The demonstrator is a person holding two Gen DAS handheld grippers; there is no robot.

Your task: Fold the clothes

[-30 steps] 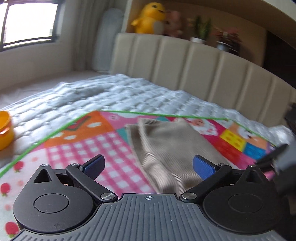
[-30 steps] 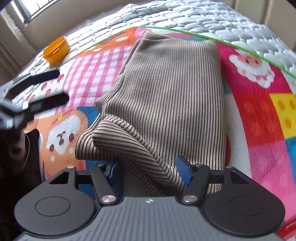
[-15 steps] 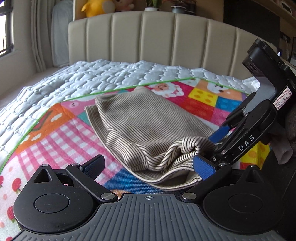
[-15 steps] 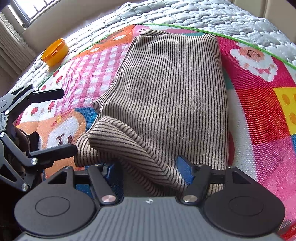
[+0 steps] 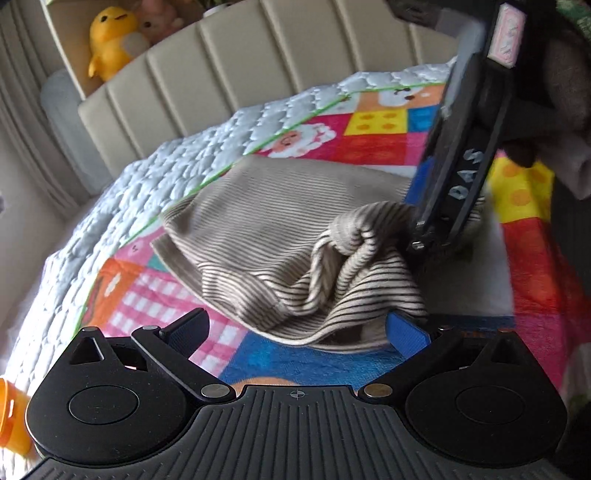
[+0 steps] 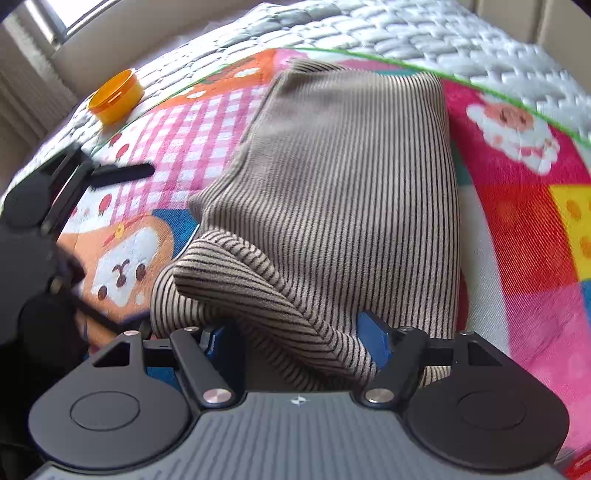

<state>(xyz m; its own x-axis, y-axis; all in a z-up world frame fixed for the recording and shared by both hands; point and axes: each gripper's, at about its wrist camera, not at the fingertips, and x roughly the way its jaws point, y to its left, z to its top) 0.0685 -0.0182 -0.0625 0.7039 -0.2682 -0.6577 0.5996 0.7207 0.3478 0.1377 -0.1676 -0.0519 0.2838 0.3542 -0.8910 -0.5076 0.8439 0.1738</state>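
Observation:
A beige striped knit garment [image 5: 280, 221] lies partly folded on a colourful patchwork play mat [image 5: 155, 306]; it also shows in the right wrist view [image 6: 343, 184]. My left gripper [image 5: 295, 332] is open, its blue pads either side of the garment's near bunched edge, not touching it. My right gripper [image 6: 295, 339] has its jaws around a raised, bunched fold of the garment [image 6: 258, 295]; the pads are set wide and a firm pinch does not show. The right gripper's body [image 5: 458, 177] stands at the garment's right end in the left wrist view.
The mat lies on a white quilted bed cover [image 6: 406, 29]. An orange tub [image 6: 116, 96] sits at the mat's far left corner. A beige padded headboard [image 5: 258, 66] stands behind, with a yellow plush duck [image 5: 110, 40] above. The left gripper [image 6: 44, 206] shows at the left of the right wrist view.
My left gripper has swung round and moved in close to the garment's near bunched edge. The right gripper has kept its place on the raised fold.

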